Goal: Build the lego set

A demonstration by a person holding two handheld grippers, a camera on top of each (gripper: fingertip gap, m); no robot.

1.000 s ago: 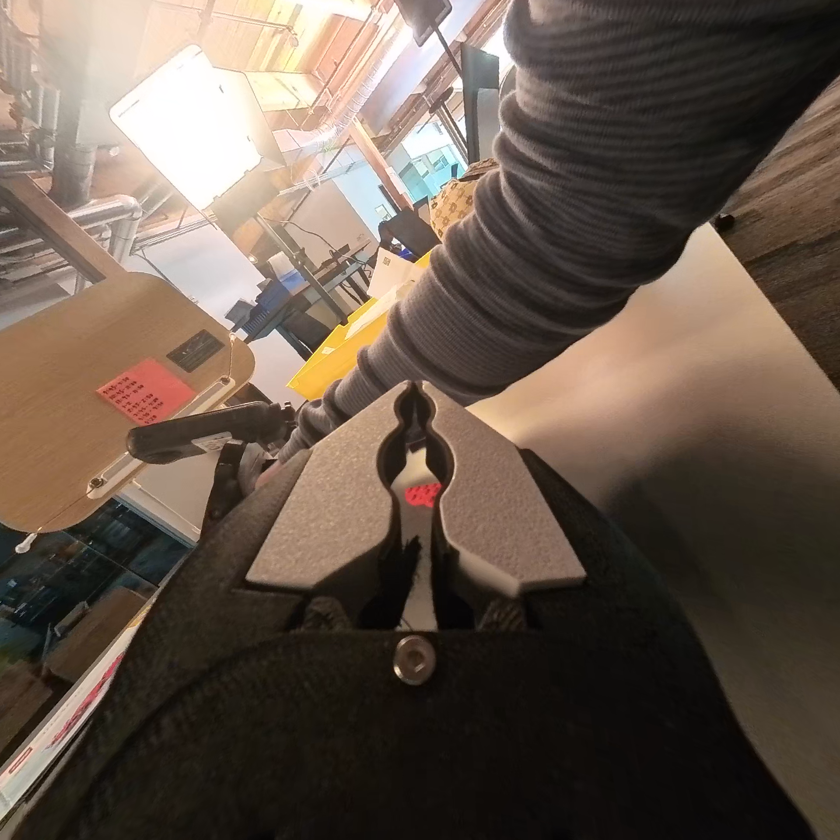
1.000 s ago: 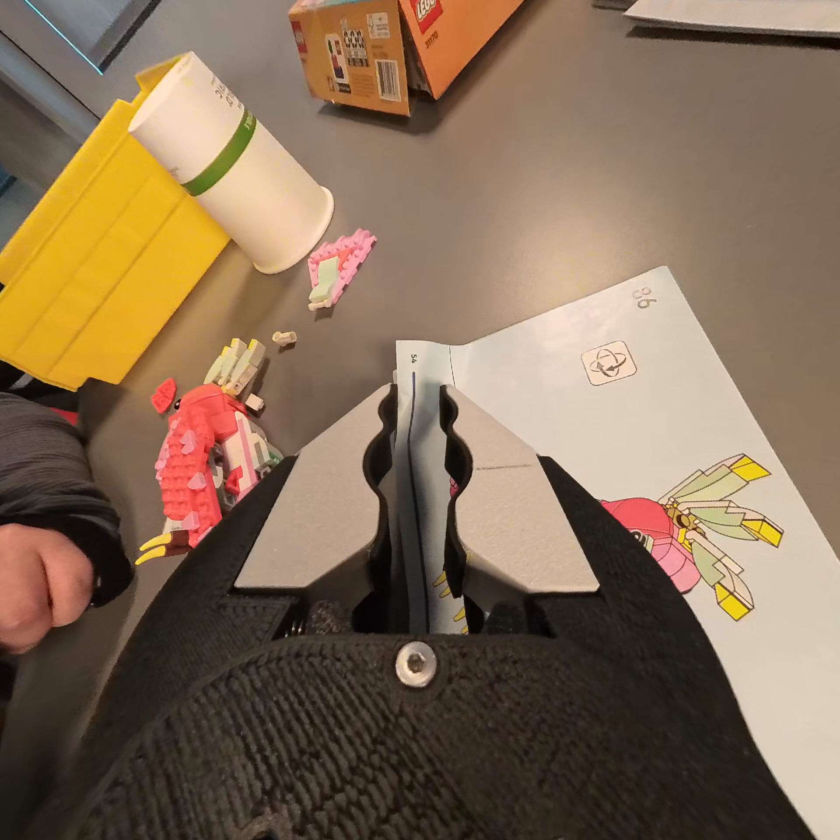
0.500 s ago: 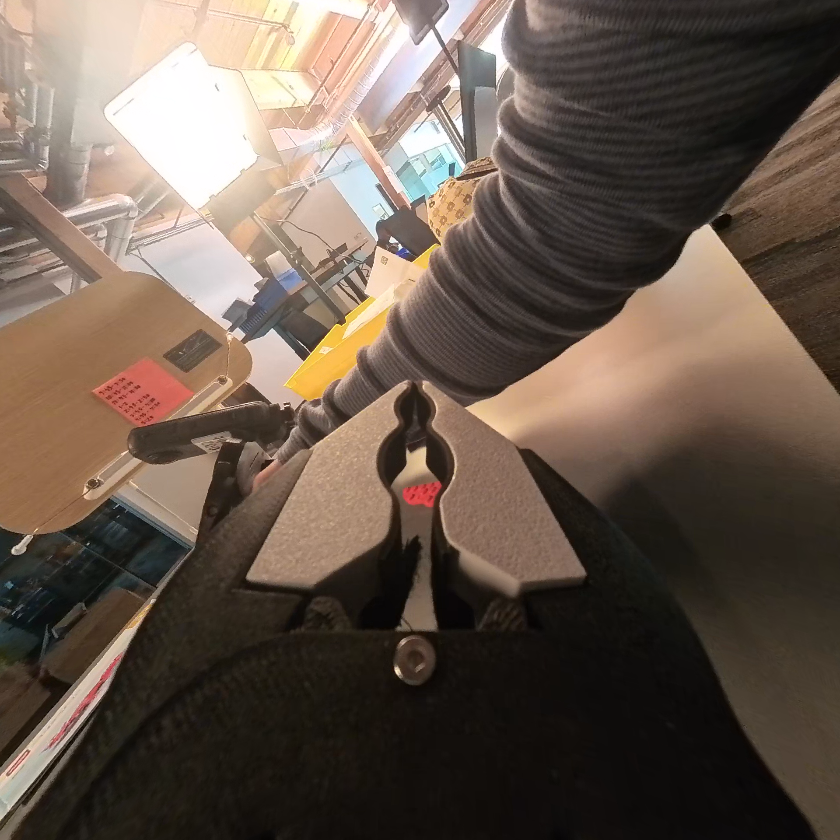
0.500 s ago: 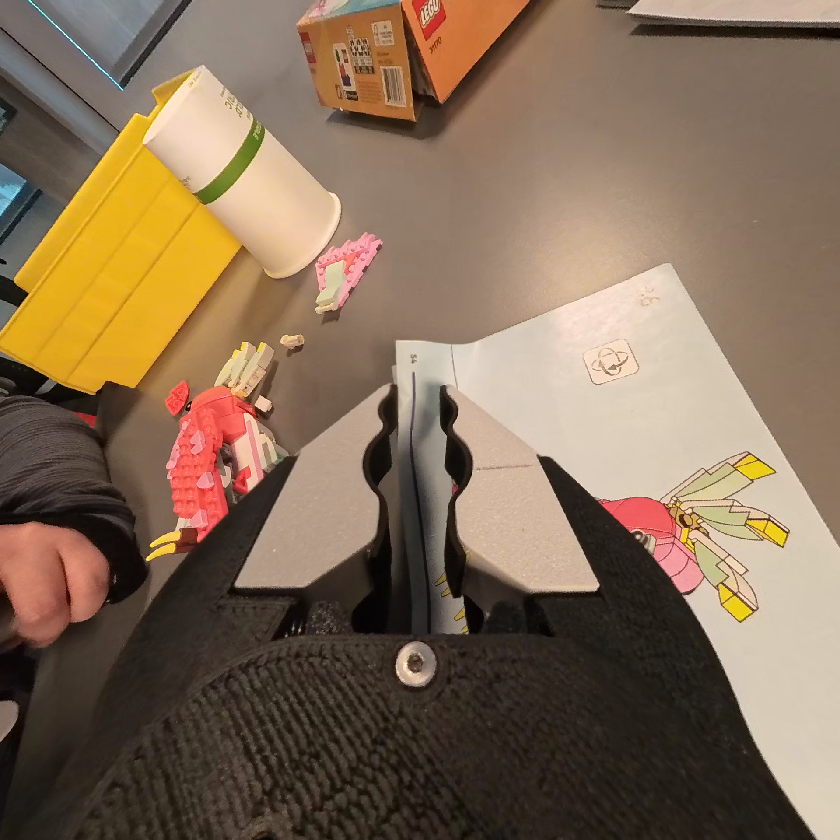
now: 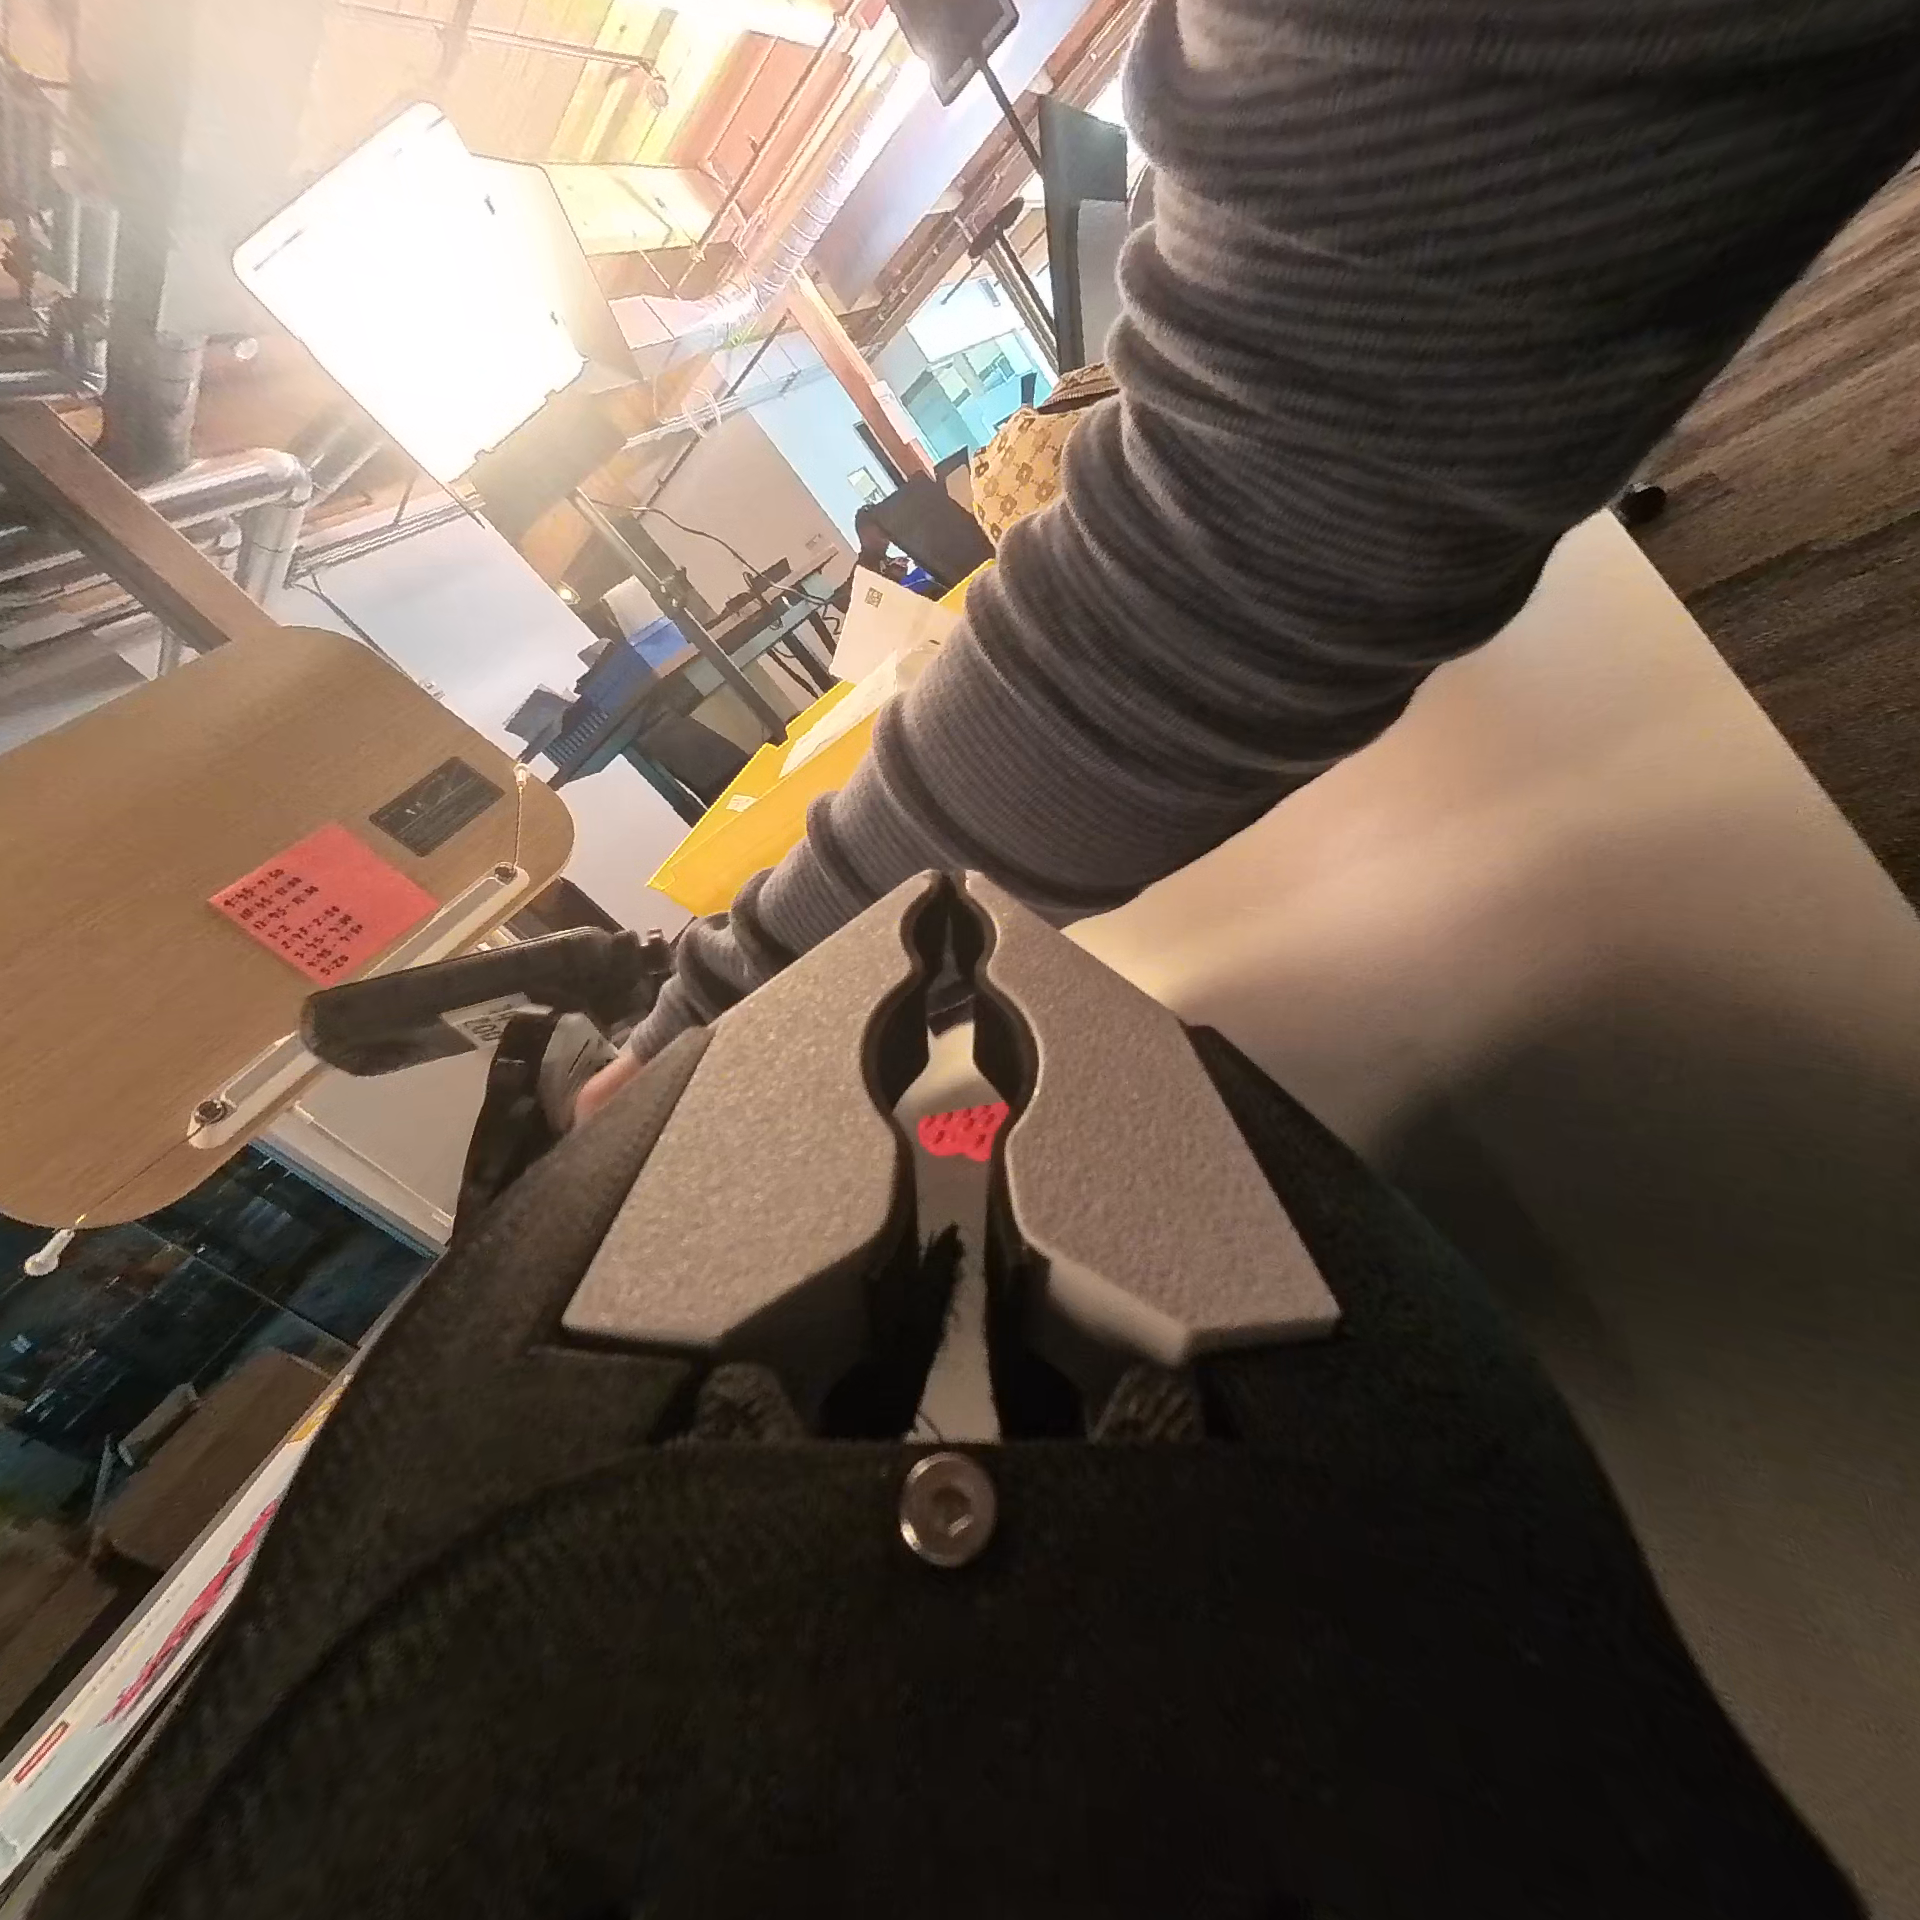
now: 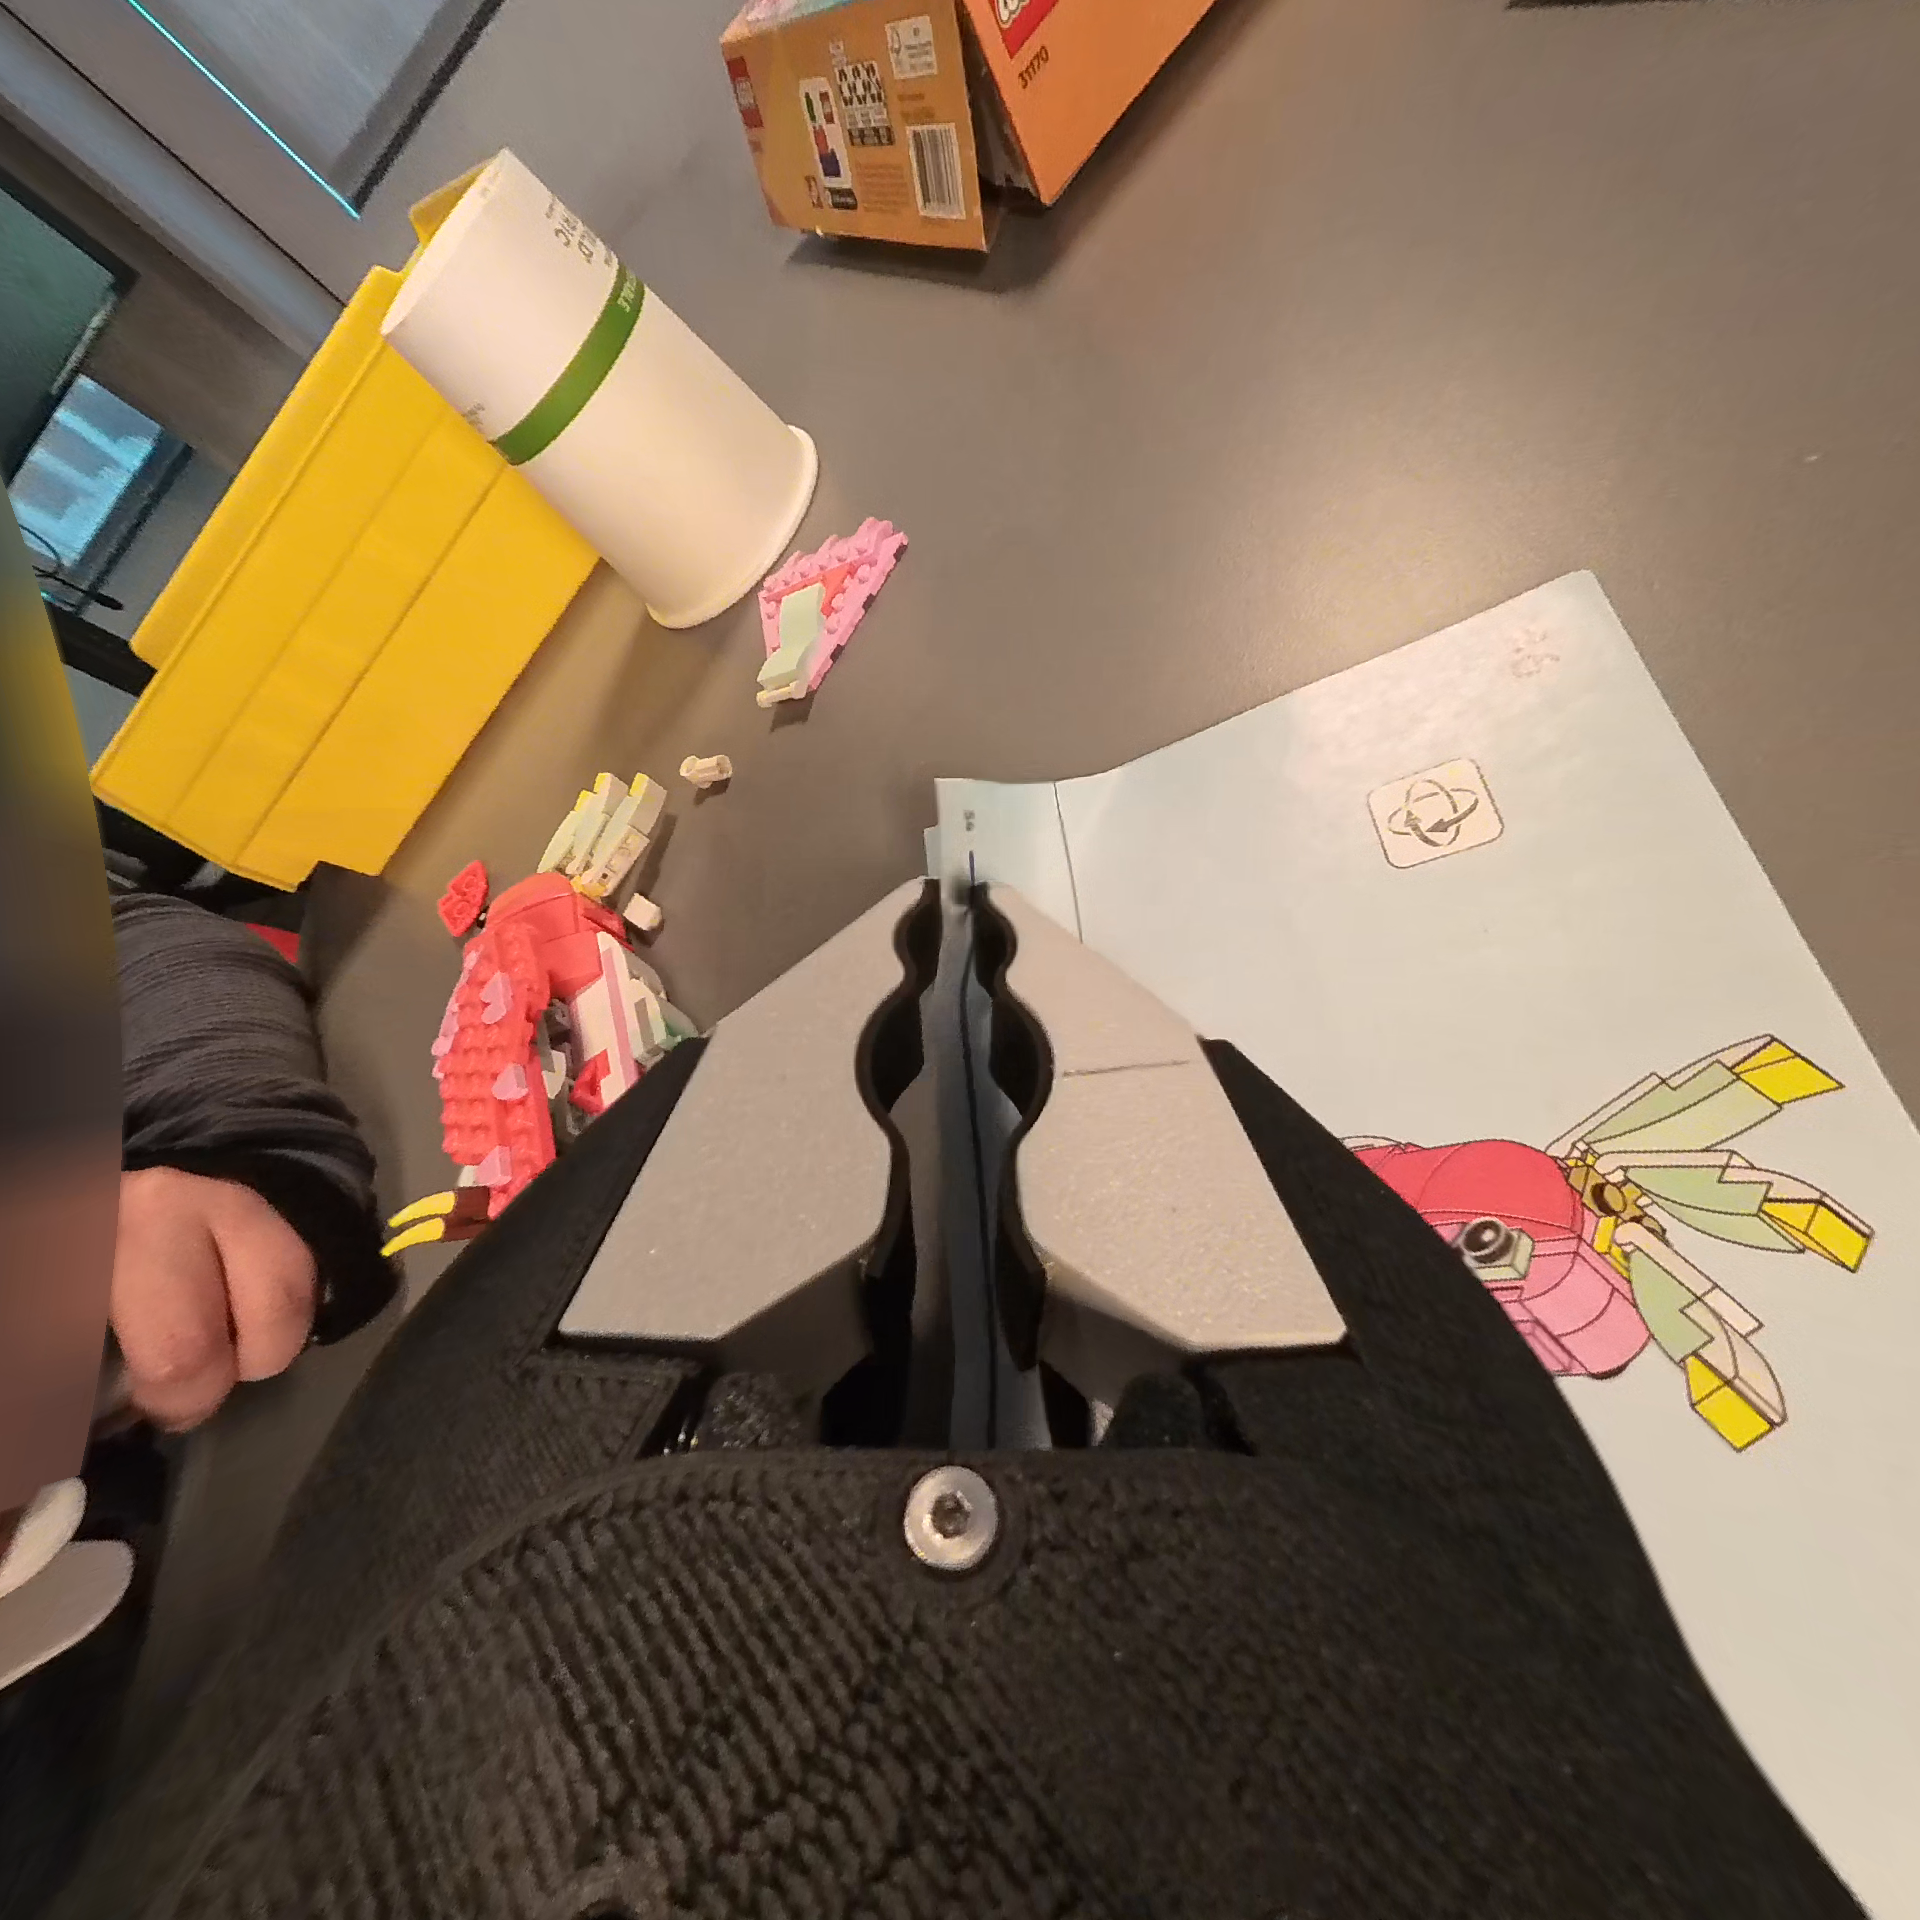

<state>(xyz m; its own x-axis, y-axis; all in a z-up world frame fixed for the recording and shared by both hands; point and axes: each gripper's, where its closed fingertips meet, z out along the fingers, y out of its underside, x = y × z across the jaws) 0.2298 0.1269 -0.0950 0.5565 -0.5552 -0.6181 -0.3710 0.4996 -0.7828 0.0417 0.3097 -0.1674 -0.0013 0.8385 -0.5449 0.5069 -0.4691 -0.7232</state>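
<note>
Right wrist view: pale-blue instruction booklet (image 6: 1455, 935) flat on grey table (image 6: 1351, 364), near edge raised. Right gripper (image 6: 958, 891), tips together, pinches upturned page edge. Good practice (judgement): grip close to edge, lift gently, avoid tearing. Red brick bird model (image 6: 520, 1049) just left of booklet; white paper cup (image 6: 623, 416) on its side against yellow bin (image 6: 312, 623); orange box (image 6: 935, 125) farther off. Left gripper (image 5: 945, 888) tips together, nothing between; grey sleeve (image 5: 1247, 520) beyond.

Pale blue instruction booklet (image 6: 1351, 935) lies open on the table, page edge pinched.
</note>
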